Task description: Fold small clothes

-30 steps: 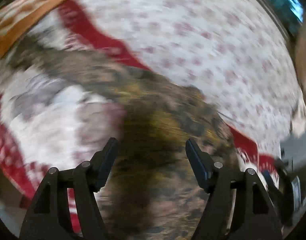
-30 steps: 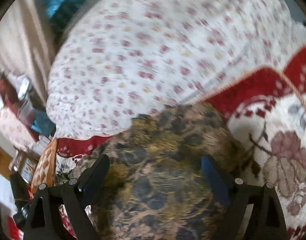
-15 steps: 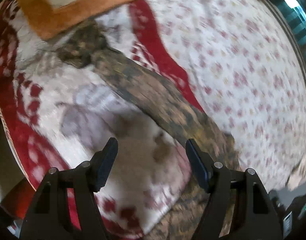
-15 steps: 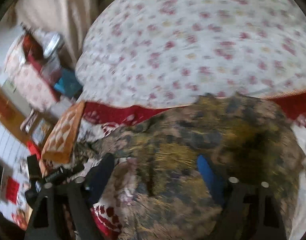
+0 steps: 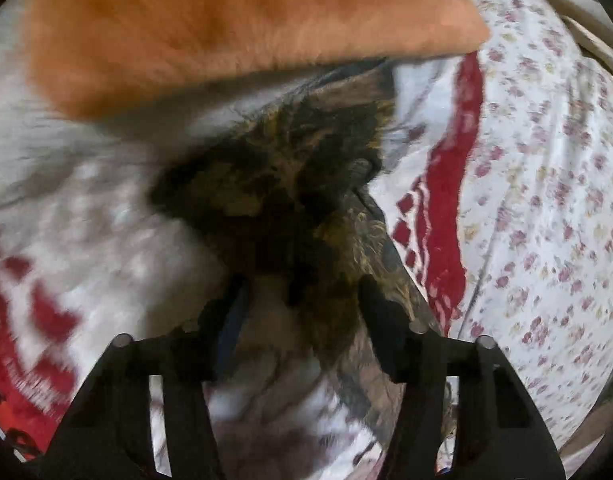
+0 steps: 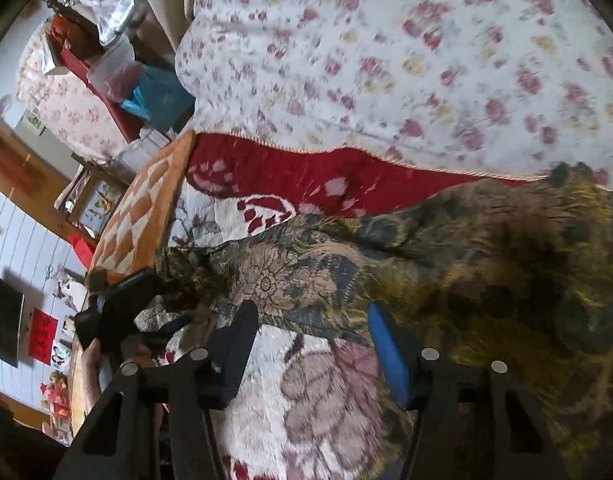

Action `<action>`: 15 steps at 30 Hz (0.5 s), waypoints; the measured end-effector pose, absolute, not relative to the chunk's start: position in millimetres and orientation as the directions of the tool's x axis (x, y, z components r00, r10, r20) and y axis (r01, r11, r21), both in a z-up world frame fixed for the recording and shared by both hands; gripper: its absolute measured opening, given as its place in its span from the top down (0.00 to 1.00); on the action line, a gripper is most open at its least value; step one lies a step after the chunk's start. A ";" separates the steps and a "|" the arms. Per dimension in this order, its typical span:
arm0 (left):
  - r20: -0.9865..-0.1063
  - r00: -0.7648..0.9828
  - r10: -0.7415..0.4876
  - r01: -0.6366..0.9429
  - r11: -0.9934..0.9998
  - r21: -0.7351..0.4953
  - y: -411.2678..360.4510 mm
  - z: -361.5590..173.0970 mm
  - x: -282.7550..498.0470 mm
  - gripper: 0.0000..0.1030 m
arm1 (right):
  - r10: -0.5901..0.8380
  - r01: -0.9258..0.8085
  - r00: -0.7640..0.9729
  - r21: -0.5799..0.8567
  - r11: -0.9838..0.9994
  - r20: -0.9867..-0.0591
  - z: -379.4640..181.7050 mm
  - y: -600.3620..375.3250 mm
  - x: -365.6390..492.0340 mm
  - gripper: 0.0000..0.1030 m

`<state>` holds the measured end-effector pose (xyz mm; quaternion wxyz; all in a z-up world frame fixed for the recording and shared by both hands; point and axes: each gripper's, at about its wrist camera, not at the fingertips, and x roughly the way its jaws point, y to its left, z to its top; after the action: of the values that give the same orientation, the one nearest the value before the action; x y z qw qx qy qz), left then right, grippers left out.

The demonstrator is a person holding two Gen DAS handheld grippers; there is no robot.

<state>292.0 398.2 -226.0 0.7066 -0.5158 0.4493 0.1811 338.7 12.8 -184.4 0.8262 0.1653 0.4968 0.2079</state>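
Blurring garment [image 5: 290, 184] edge; grip unclear

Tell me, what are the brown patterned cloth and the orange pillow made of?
The brown cloth looks like thin, soft printed fabric: it wrinkles and drapes over the blanket. The orange pillow looks like fuzzy plush or fleece, with a soft nap. Blur leaves both uncertain.

An orange cushion [image 5: 234, 28] crowds the patterned garment's [image 5: 290, 184] far end.
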 end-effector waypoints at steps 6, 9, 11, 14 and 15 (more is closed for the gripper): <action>-0.810 0.555 -0.191 -0.708 0.403 -0.580 408.2 -230.3 301.7 0.97 | 0.520 -0.164 0.406 0.500 0.851 -0.752 -196.1 9.4 337.9 0.49; -0.802 0.580 -0.140 -0.665 0.487 -0.566 391.2 -203.9 299.7 0.98 | 0.521 -0.149 0.412 0.508 0.848 -0.748 -192.2 -1.1 330.4 0.49; -0.781 0.615 -0.109 -0.602 0.575 -0.554 370.5 -177.6 296.7 0.98 | 0.519 -0.135 0.424 0.515 0.846 -0.742 -186.7 -10.6 322.7 0.49; -0.723 0.688 -0.069 -0.474 0.711 -0.519 326.1 -129.8 288.8 0.98 | 0.528 -0.111 0.451 0.542 0.833 -0.719 -174.1 -30.1 306.0 0.49; -0.701 0.712 -0.043 -0.426 0.767 -0.480 305.0 -111.6 284.2 0.98 | 0.527 -0.098 0.464 0.550 0.829 -0.712 -168.6 -41.3 296.5 0.49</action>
<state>284.2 305.0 -111.6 0.8671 -0.3230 0.3629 0.1102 296.5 -41.3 -168.6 0.8261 0.2226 0.4819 0.1893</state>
